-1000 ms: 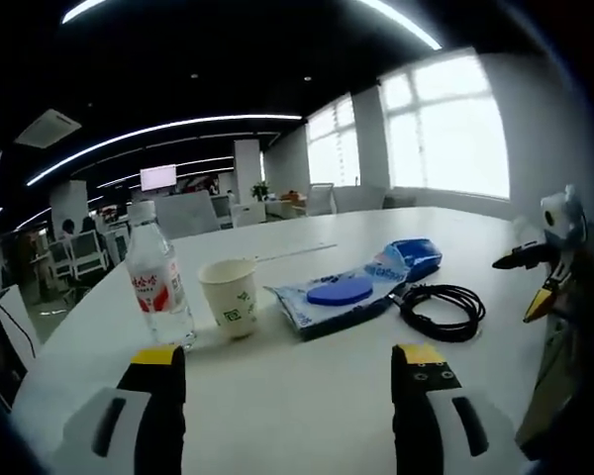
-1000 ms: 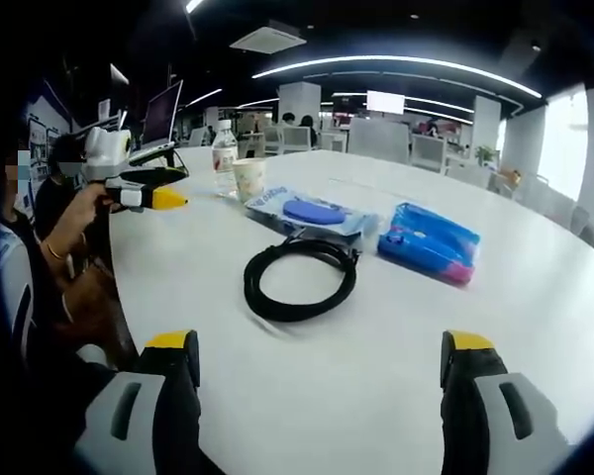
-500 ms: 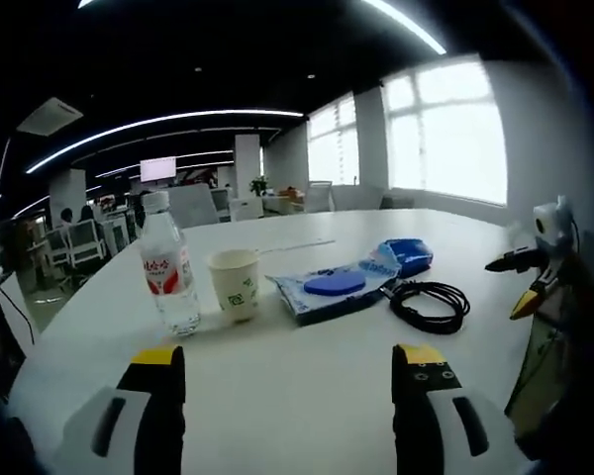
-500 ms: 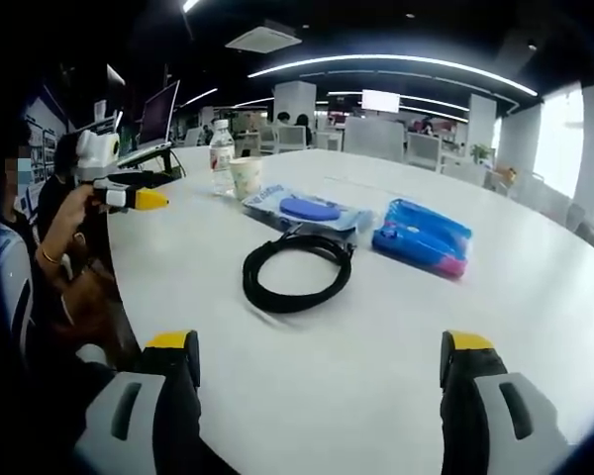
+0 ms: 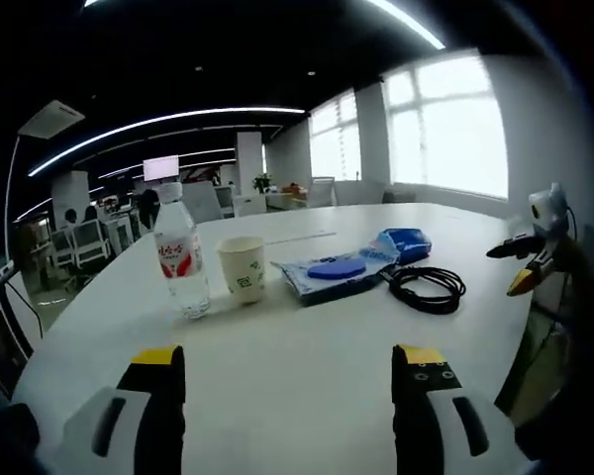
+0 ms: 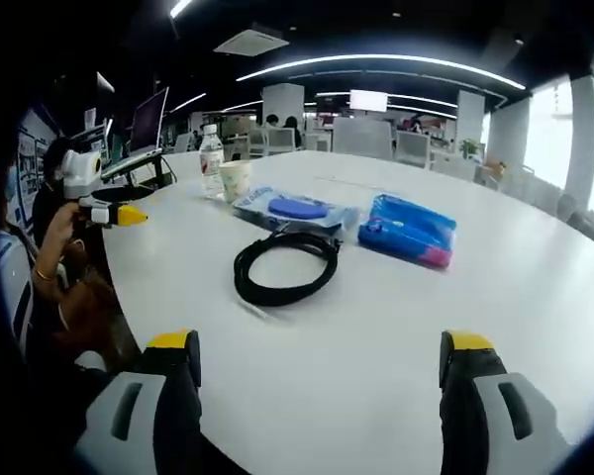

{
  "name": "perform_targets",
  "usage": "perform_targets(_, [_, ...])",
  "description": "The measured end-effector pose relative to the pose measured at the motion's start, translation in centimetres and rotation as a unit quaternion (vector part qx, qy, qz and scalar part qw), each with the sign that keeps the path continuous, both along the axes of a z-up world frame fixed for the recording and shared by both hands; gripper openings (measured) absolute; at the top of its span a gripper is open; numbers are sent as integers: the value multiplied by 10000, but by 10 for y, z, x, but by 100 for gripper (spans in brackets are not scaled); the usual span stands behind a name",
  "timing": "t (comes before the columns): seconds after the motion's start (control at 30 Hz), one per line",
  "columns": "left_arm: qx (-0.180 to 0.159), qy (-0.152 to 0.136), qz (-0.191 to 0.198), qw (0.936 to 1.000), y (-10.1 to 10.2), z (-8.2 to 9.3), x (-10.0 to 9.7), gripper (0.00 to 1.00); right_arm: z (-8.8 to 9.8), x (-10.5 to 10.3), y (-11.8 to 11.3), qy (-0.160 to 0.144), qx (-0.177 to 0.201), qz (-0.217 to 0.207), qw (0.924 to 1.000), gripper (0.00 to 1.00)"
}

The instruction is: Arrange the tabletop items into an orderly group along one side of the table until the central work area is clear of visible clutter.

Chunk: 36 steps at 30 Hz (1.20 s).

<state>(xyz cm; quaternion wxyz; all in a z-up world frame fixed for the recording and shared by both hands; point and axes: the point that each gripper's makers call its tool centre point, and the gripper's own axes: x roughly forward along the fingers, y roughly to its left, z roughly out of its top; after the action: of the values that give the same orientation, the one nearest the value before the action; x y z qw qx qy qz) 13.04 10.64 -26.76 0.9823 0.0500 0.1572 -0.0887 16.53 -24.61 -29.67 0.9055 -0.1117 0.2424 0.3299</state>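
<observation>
The left tongs [image 5: 287,371] stand open over the near edge of the white worktop [image 5: 297,346], jaws wide apart with nothing between them. The right tongs [image 6: 317,358] are open too, empty, above the worktop's bare near part in the right gripper view.

Taking the cup [image 5: 243,269] as the landmark, in the left gripper view: the bottle [image 5: 182,257], clear with a red label and white cap, stands upright just left of the cup, near it but whether touching I cannot tell. Right of the cup lies a flat pouch [image 5: 334,274], pale blue plastic with a dark blue round shape on it. Beyond the pouch, farther from the cup, lies a blue case [image 5: 404,242]. Right of the pouch, on the side away from the cup, is a coiled black cable [image 5: 428,287], close to the pouch's end.

In the right gripper view the same row runs back from the cable [image 6: 282,265], which is nearest, past the pouch [image 6: 292,210] to the cup [image 6: 235,181] and bottle [image 6: 211,161] at the far end; the case [image 6: 408,230] lies right of the pouch, apart from the cable.

The other tongs appear at each view's edge: yellow-tipped, off the worktop's edge, their jaw state unclear there.
</observation>
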Motion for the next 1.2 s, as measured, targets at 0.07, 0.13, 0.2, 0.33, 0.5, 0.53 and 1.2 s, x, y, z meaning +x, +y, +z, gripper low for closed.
perform_targets(0.07, [9,-28,75,10000,4,2,-2,86,-1,-1,-1,19,-6,-15,10000,97])
perform_targets(0.13, [53,-27,95,9999,6,2,-4,86,-2,-1,-2,35,-12,-29,10000,97])
perform_targets(0.2, [56,-16,86,9999,7,2,-5,86,-3,-1,-3,52,-8,-55,10000,97])
perform_targets(0.33, [67,113,90,9999,11,-1,-10,86,-2,-2,-4,52,-6,-86,9999,97])
perform_targets(0.5, [-64,60,111,9999,14,2,-14,86,0,-3,-5,16,-11,-103,9999,97])
perform_targets(0.53, [-66,34,90,9999,14,3,-15,86,0,-3,-5,6,-23,-102,9999,97])
perform_targets(1.2, [-197,-266,34,9994,3,4,-30,79,-9,-11,-18,-5,76,-373,9993,94])
